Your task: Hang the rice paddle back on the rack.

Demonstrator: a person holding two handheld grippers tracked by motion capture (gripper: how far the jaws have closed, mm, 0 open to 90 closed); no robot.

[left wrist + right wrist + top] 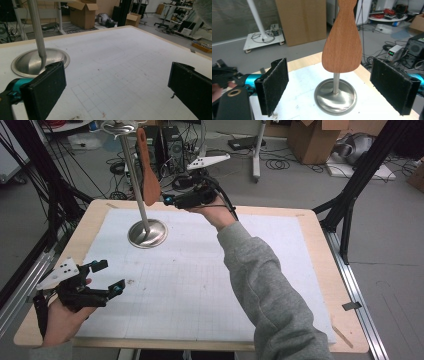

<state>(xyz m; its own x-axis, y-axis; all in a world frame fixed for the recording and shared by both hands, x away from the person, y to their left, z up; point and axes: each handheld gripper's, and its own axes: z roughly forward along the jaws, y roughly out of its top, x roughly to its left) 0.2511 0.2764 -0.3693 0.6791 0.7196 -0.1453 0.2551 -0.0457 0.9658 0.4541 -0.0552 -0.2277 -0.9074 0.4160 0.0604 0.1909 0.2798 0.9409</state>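
A wooden spatula (pixel 148 172) hangs blade-down from the top of a metal stand (pixel 147 233) at the far side of the bench (pixel 320 245), its long axis close to upright and running alongside the stand's pole. The right tongs (pixel 167 200) sit level just beside the blade, to its right in the high view, jaws spread wide and gripping nothing; in the right gripper view the blade hangs ahead, centred between the two pads but clear of both. The left tongs (pixel 111 277) rest well apart at the near left corner, also wide open and empty, so the right hand is far the nearer. A white gridded mat (pixel 200 285) covers the bench; beyond lie cables, cardboard boxes (pixel 312 140) and a grey workshop floor.
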